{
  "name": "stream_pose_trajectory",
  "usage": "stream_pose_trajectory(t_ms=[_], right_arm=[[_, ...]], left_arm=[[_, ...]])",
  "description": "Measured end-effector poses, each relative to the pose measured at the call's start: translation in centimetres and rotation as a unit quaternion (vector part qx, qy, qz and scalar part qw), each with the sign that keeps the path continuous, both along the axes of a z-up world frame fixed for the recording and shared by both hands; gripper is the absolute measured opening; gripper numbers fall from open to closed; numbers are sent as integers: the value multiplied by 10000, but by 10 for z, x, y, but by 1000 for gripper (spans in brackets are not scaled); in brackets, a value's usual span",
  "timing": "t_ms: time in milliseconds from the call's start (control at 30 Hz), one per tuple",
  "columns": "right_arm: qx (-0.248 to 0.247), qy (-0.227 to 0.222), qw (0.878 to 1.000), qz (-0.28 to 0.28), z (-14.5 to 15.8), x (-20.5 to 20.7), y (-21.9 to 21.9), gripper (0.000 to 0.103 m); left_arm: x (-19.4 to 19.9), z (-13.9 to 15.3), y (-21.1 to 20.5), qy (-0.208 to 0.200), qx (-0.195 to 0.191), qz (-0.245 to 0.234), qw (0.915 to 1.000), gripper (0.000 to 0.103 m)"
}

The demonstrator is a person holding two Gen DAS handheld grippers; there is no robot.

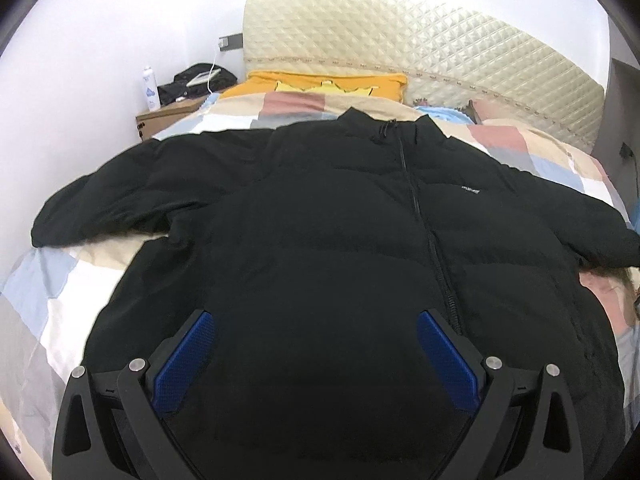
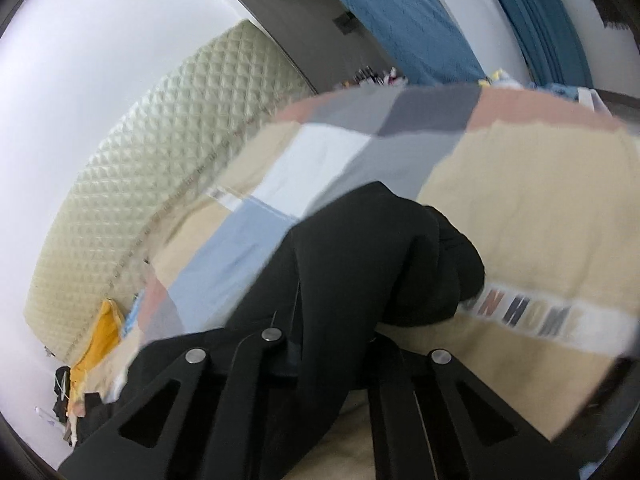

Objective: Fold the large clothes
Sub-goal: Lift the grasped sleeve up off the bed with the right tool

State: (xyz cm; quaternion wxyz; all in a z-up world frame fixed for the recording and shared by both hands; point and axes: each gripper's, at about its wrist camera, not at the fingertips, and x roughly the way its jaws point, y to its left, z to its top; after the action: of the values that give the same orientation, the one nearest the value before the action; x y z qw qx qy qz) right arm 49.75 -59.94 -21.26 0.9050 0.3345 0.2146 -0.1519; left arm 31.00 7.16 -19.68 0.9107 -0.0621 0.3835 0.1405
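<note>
A large black puffer jacket [image 1: 328, 232] lies front up and zipped on the bed, sleeves spread left and right. My left gripper [image 1: 316, 344] is open, its blue pads [image 1: 188, 356] apart above the jacket's lower hem, holding nothing. In the right wrist view my right gripper [image 2: 332, 344] is shut on the jacket's right sleeve [image 2: 360, 256], which drapes between the fingers; its cuff end bunches on the quilt. The fingertips are hidden by the black fabric.
The bed has a patchwork quilt [image 1: 52, 288] in beige, blue, pink and grey, and a padded cream headboard [image 1: 400, 36]. An orange pillow [image 1: 328, 80] lies at the head. A nightstand [image 1: 160, 116] with a bottle and dark items stands at the far left.
</note>
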Motion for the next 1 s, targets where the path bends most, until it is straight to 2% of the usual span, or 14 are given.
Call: stream_pose_trajectory(t_ms=[233, 433, 600, 833, 1000], right_arm=[[-478, -163, 9982, 326, 98, -13, 24, 6], [-1021, -439, 9919, 617, 189, -27, 82, 6], [-1674, -636, 9790, 975, 251, -48, 152, 6], [-2292, -909, 9571, 1520, 311, -71, 256, 6], [-2487, -1116, 9421, 1955, 325, -85, 338, 6]], left_arm=[[-25, 37, 1, -517, 227, 121, 9983, 102], [-54, 59, 3, -706, 558, 115, 9959, 102], [-69, 63, 12, -718, 305, -64, 9969, 102], [-91, 66, 28, -823, 38, -154, 9965, 102], [-106, 71, 47, -933, -248, -197, 9951, 102]])
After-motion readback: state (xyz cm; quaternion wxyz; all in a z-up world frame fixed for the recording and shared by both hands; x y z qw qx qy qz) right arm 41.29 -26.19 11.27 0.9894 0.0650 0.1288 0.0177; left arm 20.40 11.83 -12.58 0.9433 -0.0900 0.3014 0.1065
